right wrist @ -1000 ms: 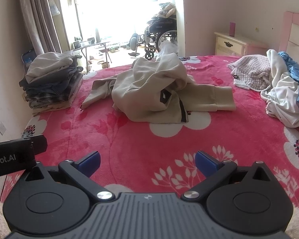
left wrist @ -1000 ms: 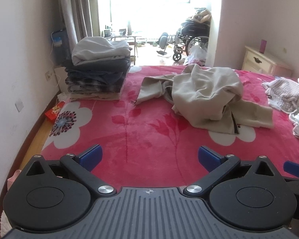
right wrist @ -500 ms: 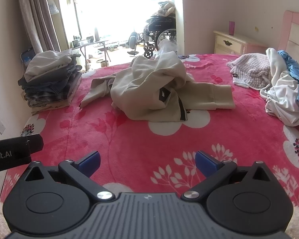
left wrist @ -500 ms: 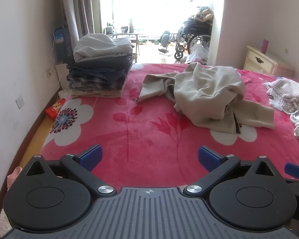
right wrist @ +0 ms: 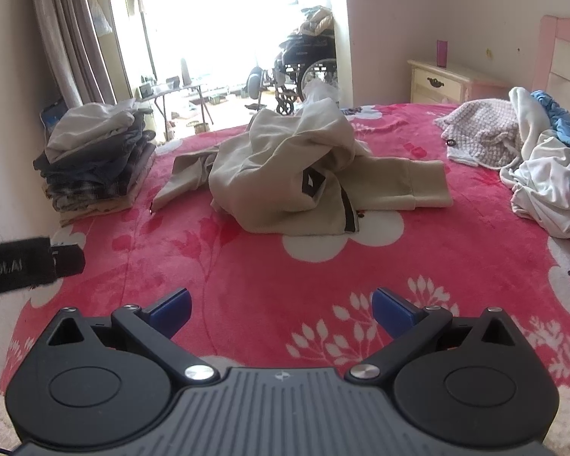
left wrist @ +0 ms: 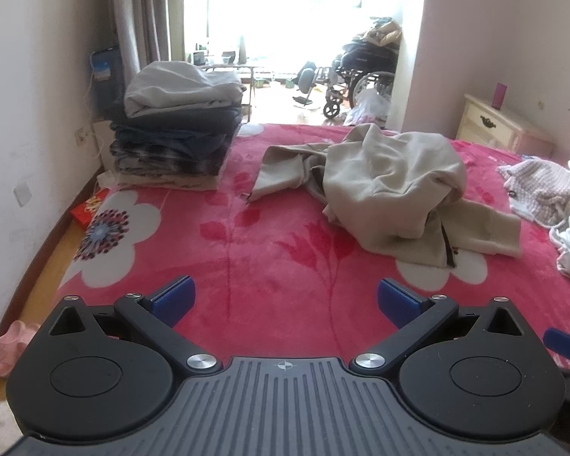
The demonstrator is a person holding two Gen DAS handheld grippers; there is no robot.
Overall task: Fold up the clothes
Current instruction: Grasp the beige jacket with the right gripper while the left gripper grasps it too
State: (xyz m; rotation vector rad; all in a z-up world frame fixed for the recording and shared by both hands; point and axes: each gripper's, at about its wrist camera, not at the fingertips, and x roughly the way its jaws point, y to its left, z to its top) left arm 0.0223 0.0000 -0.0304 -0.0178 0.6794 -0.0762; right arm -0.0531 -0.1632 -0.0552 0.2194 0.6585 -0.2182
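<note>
A crumpled beige hooded jacket (left wrist: 391,186) (right wrist: 292,174) lies in a heap on the red flowered blanket (left wrist: 285,250) (right wrist: 269,266), one sleeve stretched left and another right. My left gripper (left wrist: 285,298) hovers open above the blanket's near part, well short of the jacket, with nothing between its blue pads. My right gripper (right wrist: 281,306) is likewise open and empty, near the front edge. A neat stack of folded clothes (left wrist: 178,129) (right wrist: 95,159) stands at the bed's far left corner.
Unfolded garments lie at the right: a knitted pale top (right wrist: 482,133) (left wrist: 539,186) and a white and blue pile (right wrist: 551,174). A cream nightstand (right wrist: 444,81) stands by the far wall; a wheelchair (left wrist: 361,76) is beyond the bed. The left gripper's body (right wrist: 22,266) juts in at left.
Both grippers have moved slightly forward toward the jacket, which looks a little nearer. The jaws stay open and the clothes have not moved.
</note>
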